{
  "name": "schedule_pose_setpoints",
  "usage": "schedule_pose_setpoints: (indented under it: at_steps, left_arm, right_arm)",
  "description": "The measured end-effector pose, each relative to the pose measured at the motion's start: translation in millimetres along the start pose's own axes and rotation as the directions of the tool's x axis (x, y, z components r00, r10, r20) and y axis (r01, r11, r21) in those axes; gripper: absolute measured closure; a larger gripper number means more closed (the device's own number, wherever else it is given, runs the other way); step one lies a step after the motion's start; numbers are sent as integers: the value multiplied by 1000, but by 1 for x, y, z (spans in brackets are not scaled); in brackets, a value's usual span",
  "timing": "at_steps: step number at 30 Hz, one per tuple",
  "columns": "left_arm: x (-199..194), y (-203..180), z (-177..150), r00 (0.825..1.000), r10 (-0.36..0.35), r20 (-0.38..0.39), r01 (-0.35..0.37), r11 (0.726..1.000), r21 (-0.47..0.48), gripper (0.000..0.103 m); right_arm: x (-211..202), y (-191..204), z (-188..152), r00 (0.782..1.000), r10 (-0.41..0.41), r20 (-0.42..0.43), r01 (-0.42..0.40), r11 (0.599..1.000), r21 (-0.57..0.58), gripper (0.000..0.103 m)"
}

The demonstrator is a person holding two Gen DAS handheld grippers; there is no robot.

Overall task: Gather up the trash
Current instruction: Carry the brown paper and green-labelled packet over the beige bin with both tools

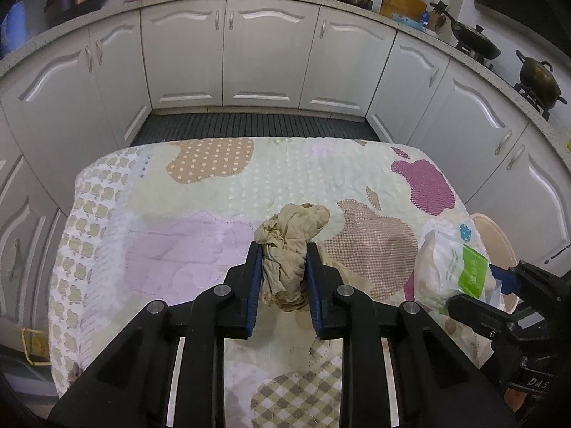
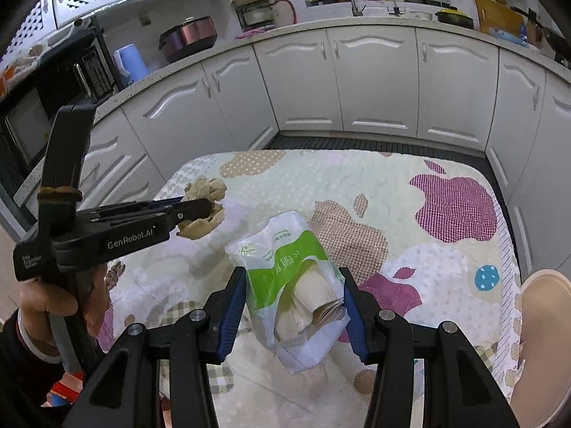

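A crumpled beige paper wad (image 1: 291, 249) hangs between the blue pads of my left gripper (image 1: 282, 249), which is shut on it above the patterned tablecloth (image 1: 178, 242). The right wrist view shows the same wad (image 2: 205, 210) and left gripper (image 2: 201, 210) at the left, lifted off the cloth. My right gripper (image 2: 294, 278) is shut on a white and green plastic bag (image 2: 285, 267) with a paper roll inside; that bag (image 1: 453, 267) also appears at the right edge of the left wrist view, with the right gripper (image 1: 499, 285) on it.
A beige round bin rim (image 2: 542, 303) sits past the table's right edge, also seen as the bin rim (image 1: 496, 235). White kitchen cabinets (image 1: 264, 57) curve around behind the table, with pots on the counter. A hand (image 2: 60, 303) holds the left gripper's handle.
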State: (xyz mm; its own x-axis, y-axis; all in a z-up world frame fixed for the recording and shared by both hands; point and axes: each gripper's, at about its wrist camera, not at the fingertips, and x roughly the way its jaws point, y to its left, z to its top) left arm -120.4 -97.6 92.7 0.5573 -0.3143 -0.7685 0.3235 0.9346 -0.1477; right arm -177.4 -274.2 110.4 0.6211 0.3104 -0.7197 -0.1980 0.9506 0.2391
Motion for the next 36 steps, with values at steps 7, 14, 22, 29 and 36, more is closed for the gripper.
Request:
schedule_pose_setpoints:
  at_steps: [7, 14, 22, 29, 36]
  left_arm:
    - [-14, -3, -2, 999, -38, 15, 38, 999, -9, 82]
    - [-20, -12, -3, 998, -59, 20, 59, 998, -1, 82]
    - [-29, -27, -1, 995, -91, 32, 90, 996, 21, 82]
    - [-29, -55, 4, 992, -124, 29, 122, 990, 63, 82]
    - [-24, -89, 5, 988, -154, 14, 152, 983, 100, 82]
  right_arm:
    - [-11, -1, 3, 999, -7, 36, 6, 1000, 19, 54]
    - [-20, -5, 8, 998, -7, 63, 5, 999, 45, 54]
    - [-33, -15, 10, 995, -32, 90, 27, 998, 59, 54]
    - [-49, -30, 7, 991, -72, 109, 63, 994, 84, 54]
    - [-63, -45, 2, 985, -119, 121, 104, 988, 118, 54]
